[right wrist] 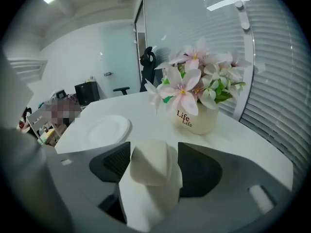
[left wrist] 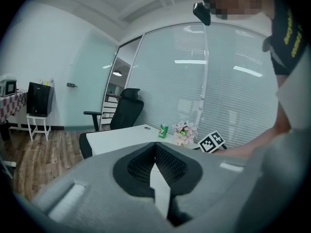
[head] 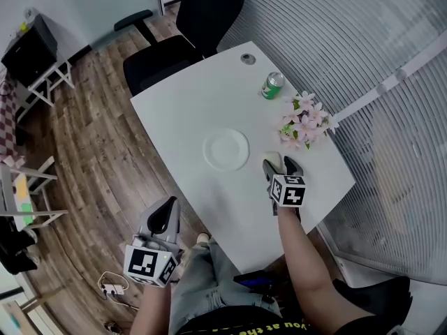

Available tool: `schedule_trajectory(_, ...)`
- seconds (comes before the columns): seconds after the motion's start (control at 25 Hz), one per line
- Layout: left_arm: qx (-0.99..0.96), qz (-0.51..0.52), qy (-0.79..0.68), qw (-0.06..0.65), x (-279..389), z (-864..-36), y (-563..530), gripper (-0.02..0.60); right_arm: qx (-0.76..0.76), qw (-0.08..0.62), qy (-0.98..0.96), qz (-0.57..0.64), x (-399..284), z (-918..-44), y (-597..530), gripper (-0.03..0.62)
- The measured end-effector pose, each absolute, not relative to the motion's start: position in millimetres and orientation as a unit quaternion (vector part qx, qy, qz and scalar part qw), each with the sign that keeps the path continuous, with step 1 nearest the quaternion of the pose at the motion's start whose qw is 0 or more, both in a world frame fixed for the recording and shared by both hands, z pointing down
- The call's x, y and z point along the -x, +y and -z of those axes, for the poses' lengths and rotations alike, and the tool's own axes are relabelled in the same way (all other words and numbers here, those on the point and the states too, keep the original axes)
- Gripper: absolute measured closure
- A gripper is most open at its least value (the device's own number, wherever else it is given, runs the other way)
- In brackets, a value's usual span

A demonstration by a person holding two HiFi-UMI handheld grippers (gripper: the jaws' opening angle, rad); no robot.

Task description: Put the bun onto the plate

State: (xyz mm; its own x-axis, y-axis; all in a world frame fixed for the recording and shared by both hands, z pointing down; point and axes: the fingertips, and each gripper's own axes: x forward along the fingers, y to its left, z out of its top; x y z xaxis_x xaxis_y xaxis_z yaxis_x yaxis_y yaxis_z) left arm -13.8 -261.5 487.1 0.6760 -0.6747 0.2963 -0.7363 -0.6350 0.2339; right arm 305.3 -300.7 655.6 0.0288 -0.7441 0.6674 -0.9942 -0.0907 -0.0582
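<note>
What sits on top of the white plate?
Nothing: the plate is bare. The bun sits off it, between the right gripper's open jaws. The plate's underside is hidden.

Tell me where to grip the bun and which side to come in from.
Grip the bun across its left and right flanks, at mid-height, coming from the person's side and angled down. It rests on the table between the jaws of the open right gripper, which flank those sides. The flower pot behind it likely crowds any far approach.
</note>
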Motion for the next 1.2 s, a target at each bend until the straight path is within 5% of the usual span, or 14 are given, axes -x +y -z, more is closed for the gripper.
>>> schedule_trajectory(1.2, -0.896, -0.096, -0.397, 0.174, 24.8, -491.8, -258.3, 0.578, -0.674, 0.221, -0.645, -0.287, -300.4, -662.9, -305.8, 0.281)
